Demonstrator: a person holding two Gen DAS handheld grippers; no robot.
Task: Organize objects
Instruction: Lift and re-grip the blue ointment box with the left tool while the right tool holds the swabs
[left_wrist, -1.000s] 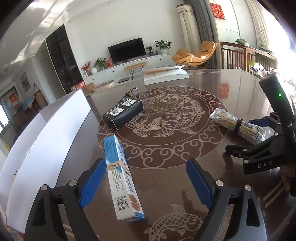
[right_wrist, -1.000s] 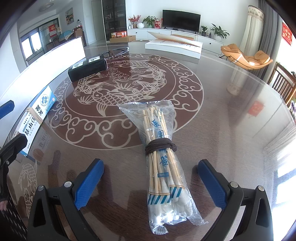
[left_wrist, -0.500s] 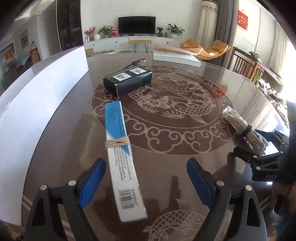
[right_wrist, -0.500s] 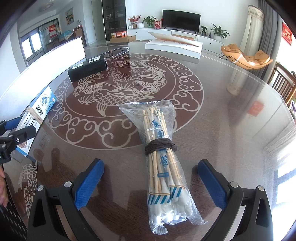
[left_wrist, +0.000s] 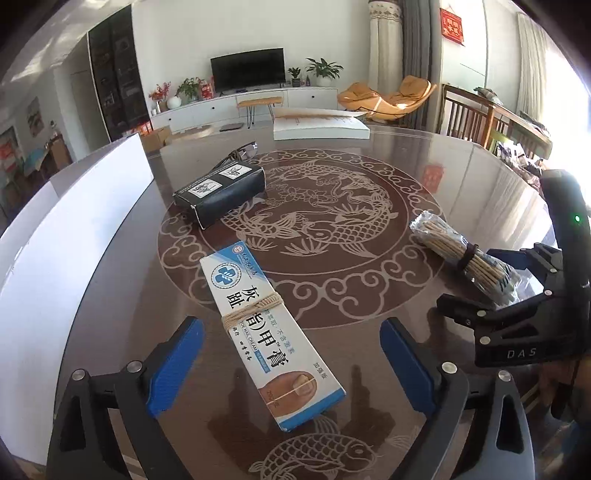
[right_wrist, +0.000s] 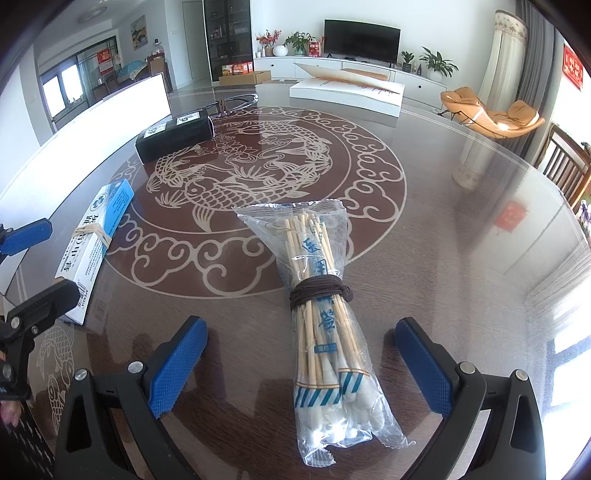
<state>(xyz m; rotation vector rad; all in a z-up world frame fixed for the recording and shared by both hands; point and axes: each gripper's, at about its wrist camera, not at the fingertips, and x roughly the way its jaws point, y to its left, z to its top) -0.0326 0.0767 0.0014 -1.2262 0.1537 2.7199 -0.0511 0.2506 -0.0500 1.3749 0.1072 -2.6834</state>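
Observation:
A white-and-blue cream box (left_wrist: 269, 325) tied with twine lies flat on the glass-topped round table (left_wrist: 461, 177), printed face up. My left gripper (left_wrist: 290, 369) straddles its near half. The jaws are opening, and the blue pads (left_wrist: 173, 365) stand clear of the box on both sides. A clear bag of cotton swabs (right_wrist: 321, 306), bound with a dark cord, lies lengthwise between the fingers of my right gripper (right_wrist: 301, 369). That gripper is open and its pads (right_wrist: 424, 365) do not touch the bag. The left wrist view shows the right gripper (left_wrist: 476, 280) at the swab bag (left_wrist: 458, 251). The right wrist view shows the left gripper (right_wrist: 51, 264) at the box (right_wrist: 96, 236).
A black case (left_wrist: 221, 192) lies further in on the fish pattern, with glasses (left_wrist: 242, 151) behind it. A flat white box (left_wrist: 319, 127) sits at the far edge. A white board (left_wrist: 74, 229) runs along the left rim. Wooden chairs (left_wrist: 480, 118) stand beyond the right side.
The cream box showed its narrow blue side upward and now lies with its broad printed face up. The left gripper shifted and its jaws widened. The right gripper and swab bag stayed put.

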